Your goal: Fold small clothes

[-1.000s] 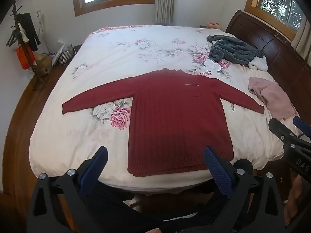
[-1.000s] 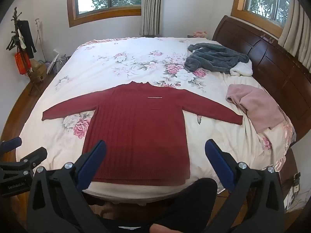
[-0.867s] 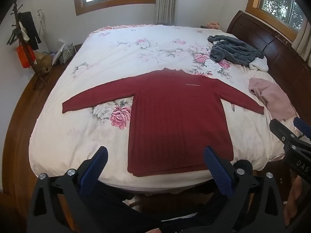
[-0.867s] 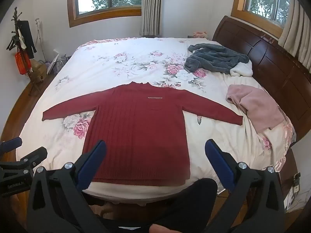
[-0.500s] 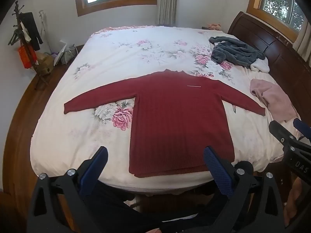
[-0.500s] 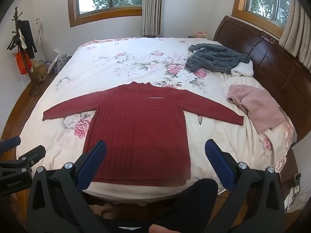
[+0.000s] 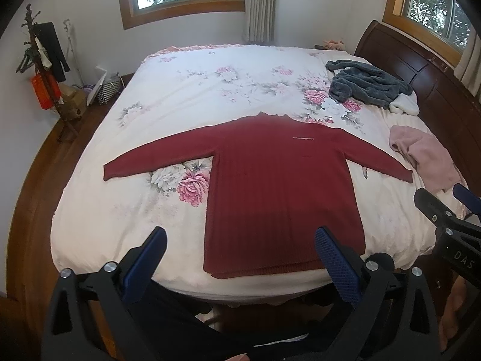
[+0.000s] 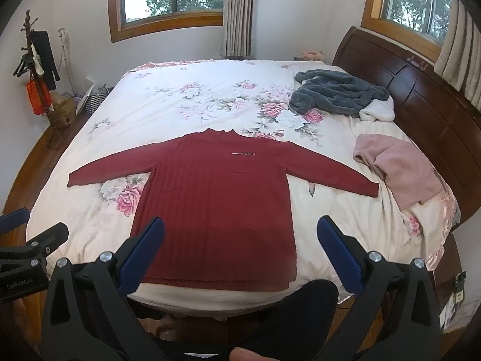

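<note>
- Left tongs [image 7: 240,258] are gaping wide and holding nothing, hanging short of the bed [image 7: 90,234], likely readying a first grab.
- Right tongs [image 8: 240,249] are likewise gaping wide and carrying nothing, over the near edge.
- Sweater [image 8: 216,204] is lying flat at their 12 o'clock, sleeves reaching to 9 and 3, spread for folding.
- Pink garment [image 8: 402,168] and grey robe [image 8: 339,93] are waiting at 2 o'clock, apart from it.

Both wrist views look forward between wide-spread jaws from above the bed's [image 7: 90,210] near edge, well back. They share the red sweater [image 8: 216,204] ahead; each catches the other's jaws at its side.
</note>
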A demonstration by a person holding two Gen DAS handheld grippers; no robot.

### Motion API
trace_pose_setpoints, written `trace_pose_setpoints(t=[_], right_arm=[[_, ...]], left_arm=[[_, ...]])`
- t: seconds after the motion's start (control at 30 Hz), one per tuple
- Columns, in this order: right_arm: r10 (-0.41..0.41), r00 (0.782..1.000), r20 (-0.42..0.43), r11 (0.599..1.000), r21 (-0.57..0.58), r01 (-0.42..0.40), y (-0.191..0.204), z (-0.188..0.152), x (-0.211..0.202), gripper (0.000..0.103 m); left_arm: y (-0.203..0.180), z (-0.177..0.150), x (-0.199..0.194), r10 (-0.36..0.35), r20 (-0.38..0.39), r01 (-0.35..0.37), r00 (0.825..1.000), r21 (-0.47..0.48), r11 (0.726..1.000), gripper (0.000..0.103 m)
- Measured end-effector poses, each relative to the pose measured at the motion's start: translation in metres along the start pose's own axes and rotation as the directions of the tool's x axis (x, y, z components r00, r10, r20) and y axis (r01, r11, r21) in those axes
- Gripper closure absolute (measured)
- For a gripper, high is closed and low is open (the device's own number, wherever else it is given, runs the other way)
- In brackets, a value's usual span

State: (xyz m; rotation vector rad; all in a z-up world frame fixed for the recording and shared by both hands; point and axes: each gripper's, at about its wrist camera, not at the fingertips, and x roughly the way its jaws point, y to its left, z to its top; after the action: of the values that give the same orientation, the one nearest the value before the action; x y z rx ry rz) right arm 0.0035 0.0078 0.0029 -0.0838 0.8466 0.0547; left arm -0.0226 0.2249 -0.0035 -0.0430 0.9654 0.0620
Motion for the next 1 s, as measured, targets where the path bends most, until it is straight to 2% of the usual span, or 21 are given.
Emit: trace_pose_setpoints(t=[1.0], right_arm=[[0.002, 1.0, -0.002, 1.0, 0.002, -0.002, -0.0002, -0.0017, 0.0008, 0.003]], left_arm=[[0.0021, 0.0031, -0.0071, 0.015, 0.02, -0.015, 1.0, -0.003, 1.0, 0.004]])
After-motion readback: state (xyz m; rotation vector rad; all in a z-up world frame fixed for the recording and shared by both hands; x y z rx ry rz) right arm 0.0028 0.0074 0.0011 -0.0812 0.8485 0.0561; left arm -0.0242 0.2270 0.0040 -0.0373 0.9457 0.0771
